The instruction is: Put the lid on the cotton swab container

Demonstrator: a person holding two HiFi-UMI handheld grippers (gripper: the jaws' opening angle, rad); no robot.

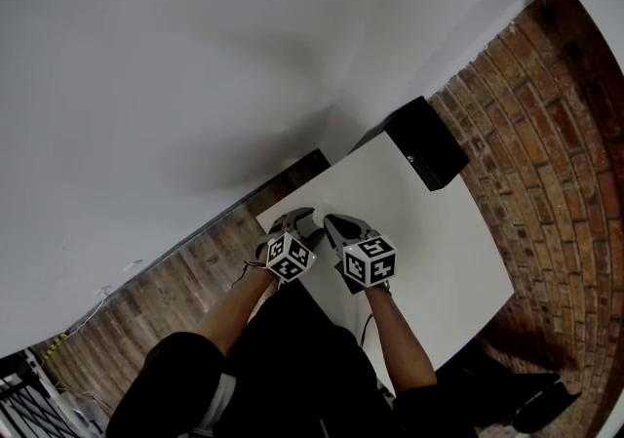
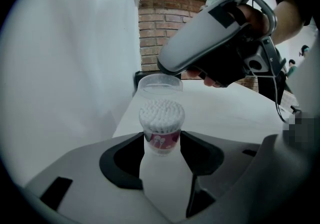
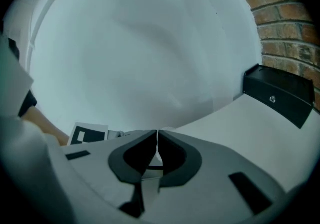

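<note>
white tabletop [image 2: 225, 113]; clear round lid [image 2: 160, 84], frosted swab container [image 2: 162, 168]

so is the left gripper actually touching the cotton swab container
Touching. The left gripper view shows the cotton swab container standing between the jaws of the left gripper, with both dark pads against its sides and no gap showing.
</note>
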